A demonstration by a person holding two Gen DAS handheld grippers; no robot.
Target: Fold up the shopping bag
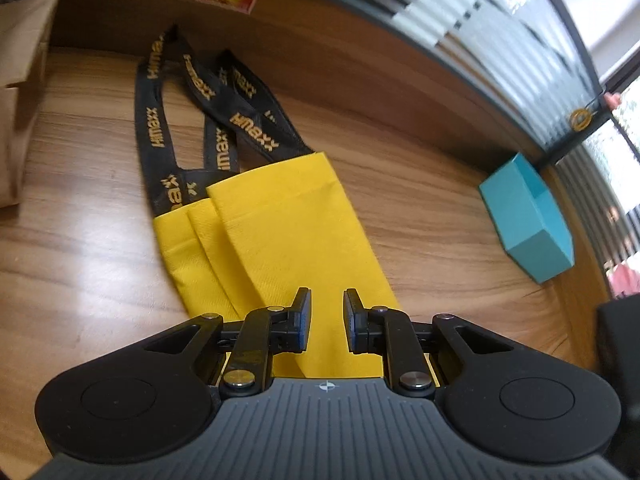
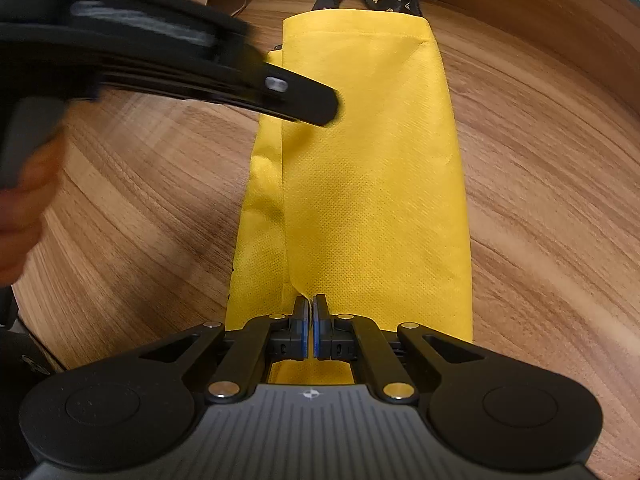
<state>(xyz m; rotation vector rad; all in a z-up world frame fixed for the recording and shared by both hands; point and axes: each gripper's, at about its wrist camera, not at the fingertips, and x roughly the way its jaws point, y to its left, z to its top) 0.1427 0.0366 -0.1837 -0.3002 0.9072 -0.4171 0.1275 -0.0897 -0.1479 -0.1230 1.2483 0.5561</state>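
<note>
The yellow shopping bag [image 1: 280, 236] lay flat on the wooden counter [image 1: 420, 184], folded lengthwise into a narrow strip with overlapping layers visible along one long side. Its black handles [image 1: 192, 112], printed with yellow lettering, spread out on the counter beyond the bag's open end.

The left claw [image 1: 327, 322] was held above the near part of the bag. Its jaws stood a little apart, with nothing between them and the blue pads clear of the fabric. In the right wrist view the same claw [image 2: 334, 110] appeared blurred, reaching in from the left over the folded edge, with part of a hand [image 2: 24, 216] behind it.

The right claw [image 2: 311, 320] had its jaws together, clamped on the edge of the bag's top fold at the near end; a thin line of fabric showed between the pads.

A teal box [image 1: 528, 216] stood on the counter well apart from the bag, near the striped glass partition [image 1: 500, 28]. Brown paper bags [image 1: 24, 92] sat at the far left.
</note>
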